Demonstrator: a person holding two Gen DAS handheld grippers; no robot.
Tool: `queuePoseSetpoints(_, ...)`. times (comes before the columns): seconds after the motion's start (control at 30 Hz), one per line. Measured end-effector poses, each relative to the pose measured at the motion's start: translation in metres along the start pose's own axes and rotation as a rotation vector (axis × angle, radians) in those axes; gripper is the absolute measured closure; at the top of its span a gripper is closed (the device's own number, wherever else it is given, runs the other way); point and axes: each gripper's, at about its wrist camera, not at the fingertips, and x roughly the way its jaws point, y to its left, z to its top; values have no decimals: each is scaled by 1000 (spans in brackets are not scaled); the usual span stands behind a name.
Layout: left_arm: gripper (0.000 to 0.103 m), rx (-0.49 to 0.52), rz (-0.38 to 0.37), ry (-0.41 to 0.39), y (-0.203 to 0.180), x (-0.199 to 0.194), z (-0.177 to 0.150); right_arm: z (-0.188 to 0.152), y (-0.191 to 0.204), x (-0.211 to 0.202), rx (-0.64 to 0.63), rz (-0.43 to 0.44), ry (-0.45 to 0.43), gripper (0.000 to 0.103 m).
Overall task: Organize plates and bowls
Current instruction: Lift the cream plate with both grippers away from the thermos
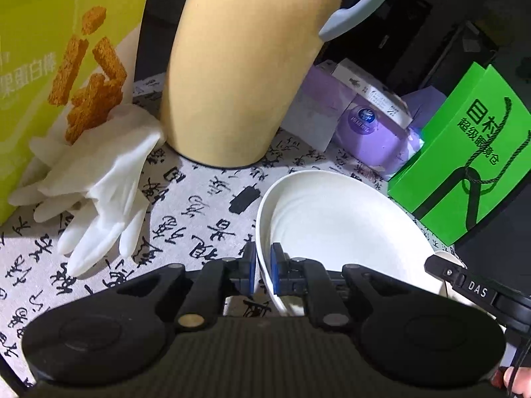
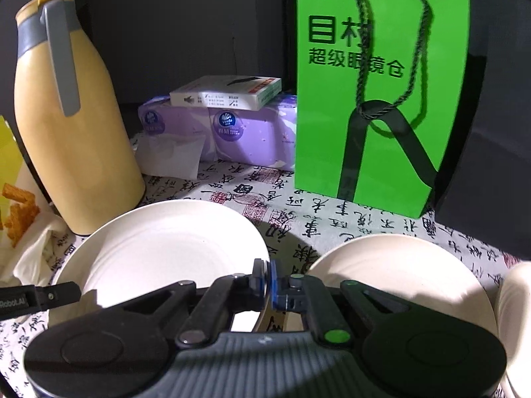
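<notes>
**Both hand-held grippers clamped on one white plate**

Left hand-held gripper (image 1: 264, 273) is closed on the near-left rim of the white plate (image 1: 338, 222), blue pads on either side of the edge. Right hand-held gripper (image 2: 269, 283) is closed on the same plate's (image 2: 159, 248) right rim, nipping the edge between its pads. Plate looks tilted, left side raised off the table (image 1: 205, 195). Second plate (image 2: 391, 275), cream, lies just right of the right gripper; another cream dish (image 2: 516, 315) shows at the far right edge. Behind: yellow thermos jug (image 2: 73, 126) at left, white gloves (image 1: 99, 185) beside it, purple tissue packs (image 2: 252, 132) with a small box (image 2: 229, 94) on top, green paper bag (image 2: 375, 99) standing at right. Snack box (image 1: 59, 66) at far left.
</notes>
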Motion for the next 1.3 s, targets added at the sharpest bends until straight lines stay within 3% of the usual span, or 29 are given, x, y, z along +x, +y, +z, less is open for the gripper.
queuePoseSetpoints(0.37, 94, 44, -13, -44, -22, -18, 0, -3, -20, -41, 87, 39, -83, 99)
queuePoseSetpoints(1.3, 94, 80, -49, -107, -45, -112, -22, -25, -34, -148, 108, 77, -196, 99)
